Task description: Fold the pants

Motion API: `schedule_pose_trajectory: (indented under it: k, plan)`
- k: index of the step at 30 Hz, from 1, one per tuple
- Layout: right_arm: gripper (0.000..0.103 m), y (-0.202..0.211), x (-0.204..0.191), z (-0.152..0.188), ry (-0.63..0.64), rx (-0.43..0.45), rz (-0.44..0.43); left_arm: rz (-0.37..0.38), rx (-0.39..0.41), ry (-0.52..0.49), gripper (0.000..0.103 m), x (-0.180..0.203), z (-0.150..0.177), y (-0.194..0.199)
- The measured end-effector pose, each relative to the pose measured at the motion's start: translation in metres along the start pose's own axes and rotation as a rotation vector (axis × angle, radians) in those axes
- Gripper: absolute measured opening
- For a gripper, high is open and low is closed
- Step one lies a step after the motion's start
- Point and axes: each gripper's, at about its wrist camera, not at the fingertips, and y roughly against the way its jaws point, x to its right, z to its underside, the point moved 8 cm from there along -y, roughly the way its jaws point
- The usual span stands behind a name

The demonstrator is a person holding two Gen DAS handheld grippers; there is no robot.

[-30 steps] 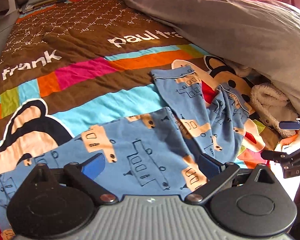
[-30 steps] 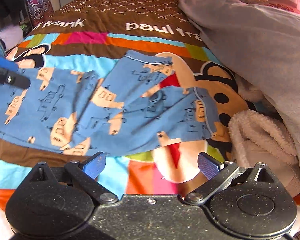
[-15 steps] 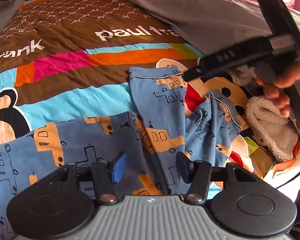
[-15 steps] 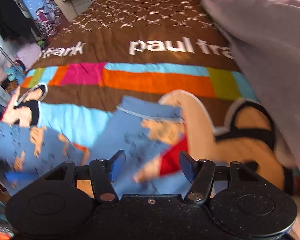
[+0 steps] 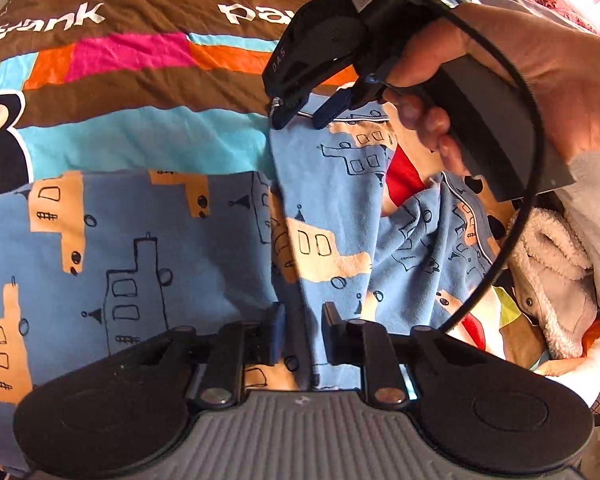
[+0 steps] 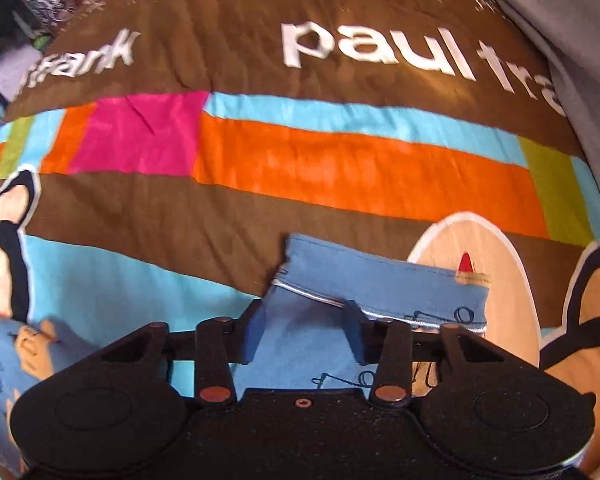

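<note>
Your left gripper [image 5: 302,334] pinches a pants [image 5: 148,240] ridge — an anchor. Your right gripper [image 6: 305,330], half-open, straddles the leg hem [image 6: 376,280] — ungripped.

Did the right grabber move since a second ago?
Yes. The right gripper went forward over the bedspread to the pants cuff; the "paul" lettering now looms closer.

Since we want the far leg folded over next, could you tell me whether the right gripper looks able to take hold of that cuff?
Probably yes: the right gripper sits at the cuff of the blue pants, jaws partly open around its hem, with nothing between them.
</note>
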Motion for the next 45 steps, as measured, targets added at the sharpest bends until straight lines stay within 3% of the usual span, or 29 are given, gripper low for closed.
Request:
schedule_pose_trajectory:
  k: [1,2,5,13,23,30,33,39,45]
  plan:
    - [0.03,-0.003,0.003,0.002,-0.012,-0.002,0.012,0.002,-0.008,-0.007,0.011,0.002,0.002,-0.001]
    - [0.017,-0.005,0.006,0.003,-0.021,0.005,0.027,-0.005,-0.015,-0.017,0.009,0.004,0.003,-0.002]
    - [0.0,0.001,0.015,0.007,-0.063,0.044,0.008,-0.024,-0.018,-0.055,0.004,0.01,0.005,-0.001]
    - [0.0,0.051,0.049,0.021,-0.156,0.223,-0.086,-0.058,-0.013,-0.163,0.002,0.022,0.005,0.004]
    - [0.0,0.112,0.087,0.053,-0.276,0.385,-0.116,-0.112,0.012,-0.306,0.002,0.041,0.003,0.015]
    - [0.0,0.153,0.111,0.103,-0.298,0.464,-0.057,-0.235,0.049,-0.554,0.002,0.066,0.01,0.02]
    - [0.0,0.164,0.121,0.129,-0.345,0.5,-0.074,-0.273,0.057,-0.673,0.002,0.078,0.02,0.02]
    - [0.0,0.151,0.147,0.193,-0.547,0.497,-0.115,-0.306,0.021,-0.832,0.002,0.091,0.04,0.007]
    - [0.0,0.111,0.159,0.239,-0.679,0.44,-0.122,-0.252,-0.045,-0.839,0.007,0.088,0.042,-0.004]
